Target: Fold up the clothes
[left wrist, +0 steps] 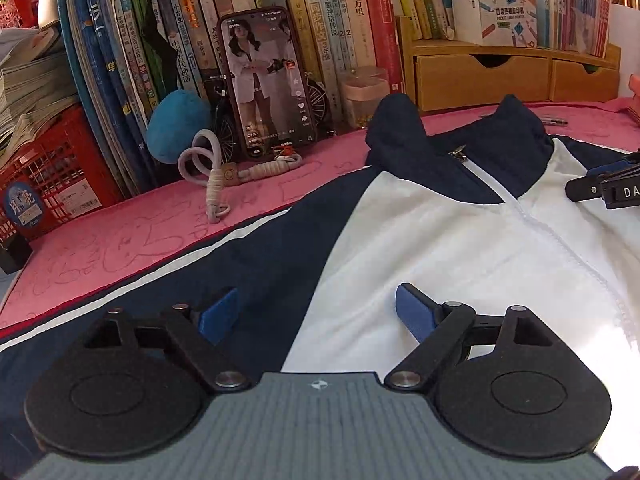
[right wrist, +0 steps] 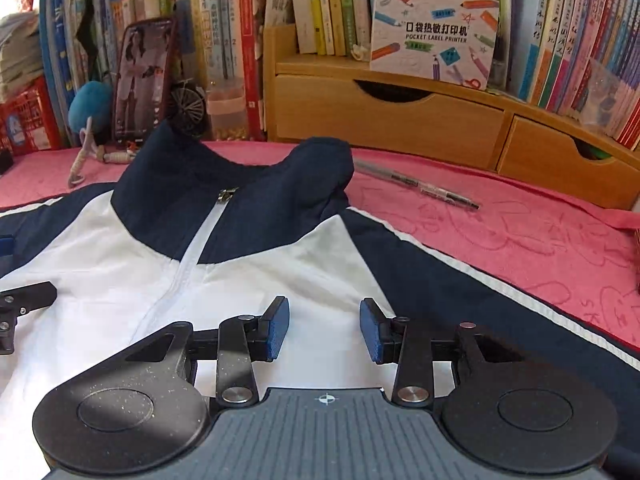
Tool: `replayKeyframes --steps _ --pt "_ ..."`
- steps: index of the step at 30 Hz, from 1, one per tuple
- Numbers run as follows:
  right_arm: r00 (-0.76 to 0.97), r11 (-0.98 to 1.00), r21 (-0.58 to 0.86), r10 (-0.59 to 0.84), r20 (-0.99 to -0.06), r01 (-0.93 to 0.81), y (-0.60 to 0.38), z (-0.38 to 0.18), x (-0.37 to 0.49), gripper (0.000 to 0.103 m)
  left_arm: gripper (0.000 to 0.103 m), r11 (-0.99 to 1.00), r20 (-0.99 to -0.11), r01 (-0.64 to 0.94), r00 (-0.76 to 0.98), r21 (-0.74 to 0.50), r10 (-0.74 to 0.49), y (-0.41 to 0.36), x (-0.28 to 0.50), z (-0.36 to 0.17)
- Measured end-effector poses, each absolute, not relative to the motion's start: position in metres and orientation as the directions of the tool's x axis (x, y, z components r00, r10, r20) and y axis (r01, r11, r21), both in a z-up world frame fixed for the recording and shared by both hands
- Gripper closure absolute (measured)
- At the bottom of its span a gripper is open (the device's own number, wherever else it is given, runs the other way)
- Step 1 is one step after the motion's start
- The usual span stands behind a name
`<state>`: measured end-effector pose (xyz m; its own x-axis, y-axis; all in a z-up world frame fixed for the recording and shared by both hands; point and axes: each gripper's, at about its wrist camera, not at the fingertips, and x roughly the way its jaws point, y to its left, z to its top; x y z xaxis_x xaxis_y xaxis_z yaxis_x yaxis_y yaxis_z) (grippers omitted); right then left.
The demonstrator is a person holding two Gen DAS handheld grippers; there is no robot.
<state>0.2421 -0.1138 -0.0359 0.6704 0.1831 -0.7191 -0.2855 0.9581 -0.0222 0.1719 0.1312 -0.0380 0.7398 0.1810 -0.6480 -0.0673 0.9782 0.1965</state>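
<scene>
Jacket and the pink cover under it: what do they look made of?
Jacket: looks like thin woven synthetic, smooth with a slight sheen on the white panels; metal-looking zip pull. Pink cover: soft towel-like cloth, matte, with raised outline patterns. Exact fibres cannot be told.

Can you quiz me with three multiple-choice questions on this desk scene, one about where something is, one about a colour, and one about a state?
1. Where does the pen lie?
A. on the pink cloth, to the right of the jacket
B. on the jacket
C. in a drawer

2. What colour is the jacket's collar?
A. red
B. dark navy
C. green

3. How do the right gripper and left gripper stand?
A. both shut on the jacket
B. one holds the pen
C. both open, holding nothing

Answers:
A, the pen rests on bare pink cloth past the collar.
B, the collar is navy above the white chest.
C, each has a gap between its fingers with nothing in it.
</scene>
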Motion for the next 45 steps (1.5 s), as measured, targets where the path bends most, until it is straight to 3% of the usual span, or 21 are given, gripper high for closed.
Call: replayKeyframes --steps 5,7,9,10,12,14,18,23,28,31,33,35,37,39,45 --pt "0.7 0.973 -0.005 0.162 -0.696 -0.229 -0.116 -0.044 0.279 0.052 0.009 0.962 -0.613 -0.147 0.746 0.23 0.26 0.146 0.208 -0.042" --pt "0.709 0.976 0.004 0.161 -0.686 -0.217 -0.119 -0.047 0.29 0.038 0.001 0.953 -0.599 -0.172 0.746 0.25 0.291 0.149 0.218 -0.044" --pt "0.71 0.985 0.017 0.137 -0.691 -0.173 -0.124 -0.05 0.302 0.024 0.002 0.937 -0.599 -0.217 0.724 0.273 0.342 0.152 0.227 -0.043" --pt "0.702 0.986 0.038 0.142 -0.698 -0.161 -0.127 -0.048 0.304 0.024 0.008 0.936 -0.608 -0.23 0.713 0.267 0.348 0.154 0.227 -0.04" --pt "0.693 0.98 0.081 0.184 -0.697 -0.18 -0.133 -0.039 0.294 0.039 0.022 0.951 -0.632 -0.226 0.711 0.209 0.308 0.159 0.215 -0.031" --pt "0.694 0.958 0.133 0.277 -0.664 -0.255 -0.144 -0.026 0.268 0.042 0.023 0.977 -0.628 -0.165 0.749 0.133 0.211 0.158 0.182 -0.023" --pt "0.666 0.862 0.101 0.453 -0.592 -0.496 -0.152 -0.007 0.187 0.041 0.021 0.996 -0.574 0.014 0.818 0.086 0.038 0.134 0.099 -0.011" --pt "0.516 0.713 0.103 0.592 -0.619 -0.693 -0.141 -0.017 0.082 0.024 0.021 0.98 -0.618 0.196 0.776 0.046 -0.126 0.104 0.027 -0.019" --pt "0.492 0.705 0.035 0.529 -0.691 -0.708 -0.16 -0.038 0.008 0.021 0.012 0.968 -0.646 0.205 0.76 0.143 -0.066 0.098 -0.013 -0.037" --pt "0.597 0.771 -0.044 0.454 -0.662 -0.635 -0.194 -0.04 -0.016 0.012 0.011 0.977 -0.642 0.106 0.766 0.183 0.037 0.115 -0.025 -0.034" --pt "0.66 0.833 -0.075 0.376 -0.65 -0.548 -0.217 -0.034 -0.028 0.012 0.012 0.967 -0.625 0.023 0.767 0.255 0.146 0.125 -0.04 -0.031" --pt "0.715 0.884 -0.106 0.292 -0.635 -0.455 -0.24 -0.028 -0.041 0.014 0.014 0.964 -0.617 0.0 0.768 0.264 0.17 0.127 -0.058 -0.025" --pt "0.75 0.909 -0.112 0.256 -0.609 -0.401 -0.255 -0.021 -0.059 0.015 0.014 0.979 -0.604 0.039 0.792 0.201 0.092 0.12 -0.086 -0.014" --pt "0.745 0.874 -0.081 0.357 -0.564 -0.48 -0.25 -0.011 -0.098 0.015 0.014 0.982 -0.583 0.124 0.812 0.141 -0.019 0.107 -0.11 -0.005" --pt "0.661 0.581 -0.342 0.522 -0.54 -0.738 -0.163 -0.023 -0.166 0.009 0.014 0.885 -0.617 0.461 0.716 0.069 -0.325 0.052 -0.131 -0.013"
